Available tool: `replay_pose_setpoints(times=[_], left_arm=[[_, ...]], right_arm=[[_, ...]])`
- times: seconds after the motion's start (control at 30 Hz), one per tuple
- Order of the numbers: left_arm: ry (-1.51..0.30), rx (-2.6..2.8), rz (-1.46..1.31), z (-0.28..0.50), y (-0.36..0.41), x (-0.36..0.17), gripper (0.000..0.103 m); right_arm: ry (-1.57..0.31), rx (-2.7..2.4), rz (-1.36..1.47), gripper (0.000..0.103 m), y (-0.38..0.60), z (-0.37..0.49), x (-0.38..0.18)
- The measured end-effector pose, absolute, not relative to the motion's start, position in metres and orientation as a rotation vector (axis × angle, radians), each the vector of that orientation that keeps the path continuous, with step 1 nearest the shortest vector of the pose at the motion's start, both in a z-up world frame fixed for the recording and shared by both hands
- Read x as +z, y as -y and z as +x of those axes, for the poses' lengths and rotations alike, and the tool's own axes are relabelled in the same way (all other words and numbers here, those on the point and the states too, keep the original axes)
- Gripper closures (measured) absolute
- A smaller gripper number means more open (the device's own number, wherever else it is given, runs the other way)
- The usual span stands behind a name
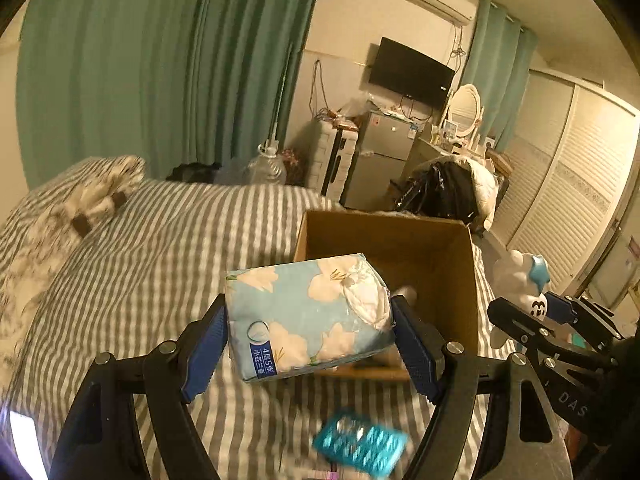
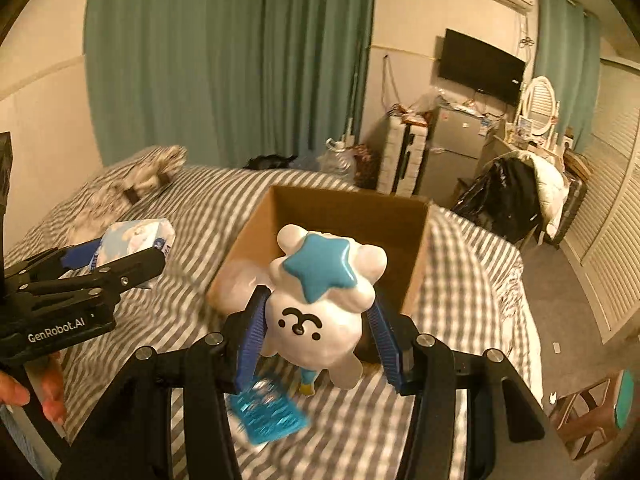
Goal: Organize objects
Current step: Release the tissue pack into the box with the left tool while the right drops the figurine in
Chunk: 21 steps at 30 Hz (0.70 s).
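My left gripper (image 1: 310, 332) is shut on a light blue flowered tissue pack (image 1: 308, 312) and holds it above the bed, just in front of the open cardboard box (image 1: 460, 280). My right gripper (image 2: 316, 332) is shut on a white sheep toy (image 2: 320, 320) with a blue star on its head, held at the near edge of the box (image 2: 416, 248). A blue blister pack (image 1: 360, 444) lies on the striped bed below; it also shows in the right wrist view (image 2: 268, 408). The toy shows at the right of the left wrist view (image 1: 520, 276).
The box stands on a grey-and-white striped bed (image 1: 160, 260) with a pillow (image 1: 92, 200) at the far left. Beyond are green curtains (image 1: 160, 60), a fridge (image 1: 380, 156), a wall TV (image 1: 412, 72) and a wardrobe (image 1: 568, 184). A wooden stool (image 2: 588, 408) stands beside the bed.
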<state>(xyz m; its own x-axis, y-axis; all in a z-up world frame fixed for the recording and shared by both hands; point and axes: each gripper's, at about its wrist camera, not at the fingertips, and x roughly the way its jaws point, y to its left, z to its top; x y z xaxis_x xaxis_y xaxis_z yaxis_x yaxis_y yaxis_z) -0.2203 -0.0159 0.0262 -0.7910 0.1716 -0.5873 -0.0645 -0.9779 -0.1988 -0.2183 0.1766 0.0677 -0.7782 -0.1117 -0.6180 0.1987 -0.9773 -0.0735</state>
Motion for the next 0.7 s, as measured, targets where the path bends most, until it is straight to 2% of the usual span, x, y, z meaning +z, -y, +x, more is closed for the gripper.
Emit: replay_pose_setpoints(times=[0.23, 0.47, 0.57, 0.63, 0.67, 0.7], left_arm=[[0.095, 2.836, -0.928, -0.290, -0.014, 0.016, 0.023], [0.121, 2.772, -0.983, -0.336, -0.022, -0.014, 0.023], [0.162, 2.729, -0.986, -0.340, -0.021, -0.026, 0.019], [0.177, 2.737, -0.998, -0.338, -0.019, -0.030, 0.009], [0.174, 2.751, -1.000, -0.335, -0.017, -0.030, 0.007], [0.165, 2.765, -1.000, -0.330, -0.016, -0.028, 0.005]], right_arm=[[-0.241, -2.838, 0.989, 0.054, -0.186, -0.288, 0.056], [-0.276, -2.846, 1.028, 0.054, -0.188, -0.340, 0.027], [-0.242, -2.861, 0.977, 0.052, -0.194, -0.339, 0.025], [-0.210, -2.871, 0.949, 0.033, -0.199, -0.332, 0.026], [-0.188, -2.880, 0.926, 0.022, -0.203, -0.325, 0.028], [-0.173, -2.886, 0.917, 0.022, -0.207, -0.318, 0.031]])
